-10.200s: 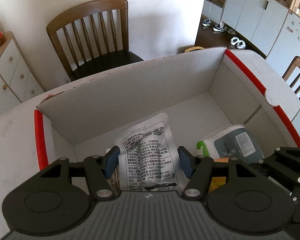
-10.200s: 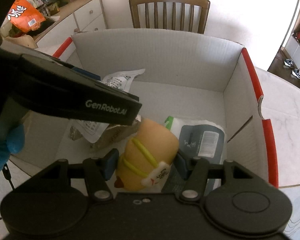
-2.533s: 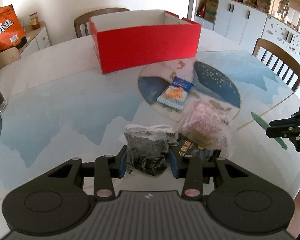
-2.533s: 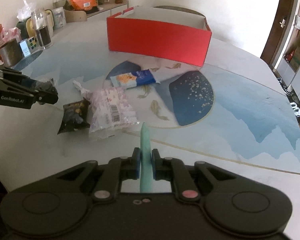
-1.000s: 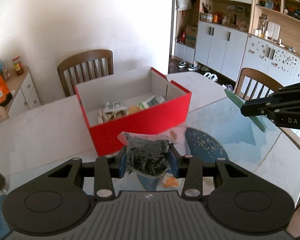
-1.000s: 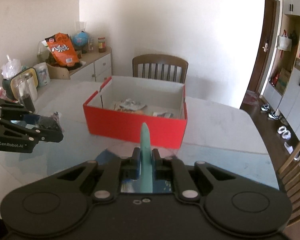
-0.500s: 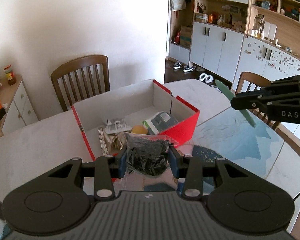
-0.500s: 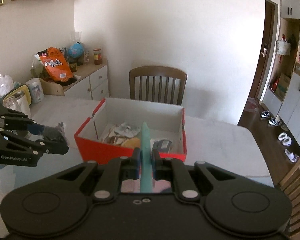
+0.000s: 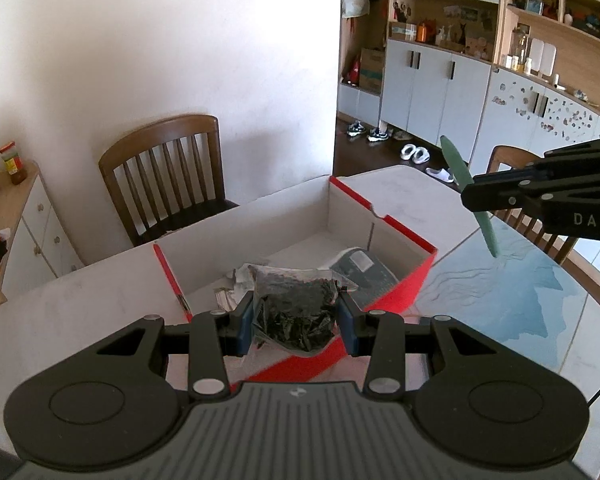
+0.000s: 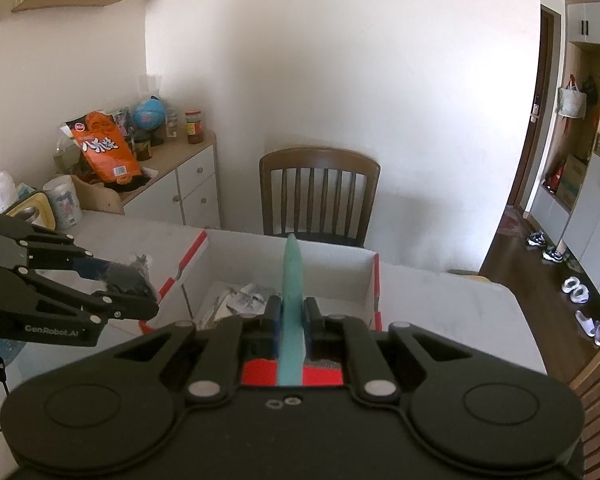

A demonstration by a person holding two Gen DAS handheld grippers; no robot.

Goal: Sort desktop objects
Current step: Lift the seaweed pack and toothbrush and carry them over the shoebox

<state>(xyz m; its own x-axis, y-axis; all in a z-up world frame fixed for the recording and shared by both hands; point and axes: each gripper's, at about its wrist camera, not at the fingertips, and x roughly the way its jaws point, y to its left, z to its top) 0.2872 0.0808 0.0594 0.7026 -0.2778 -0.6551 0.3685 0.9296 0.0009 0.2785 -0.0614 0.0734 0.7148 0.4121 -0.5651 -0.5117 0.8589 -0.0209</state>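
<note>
Carrying two items toward the red box (image 9: 404,292), I am clamping my left hand-held gripper (image 9: 296,322) on a dark snack bag (image 9: 294,312) and my right hand-held gripper (image 10: 291,316) on a green stick (image 10: 291,280); several packets are already lying inside, both loads still unreleased.
</note>
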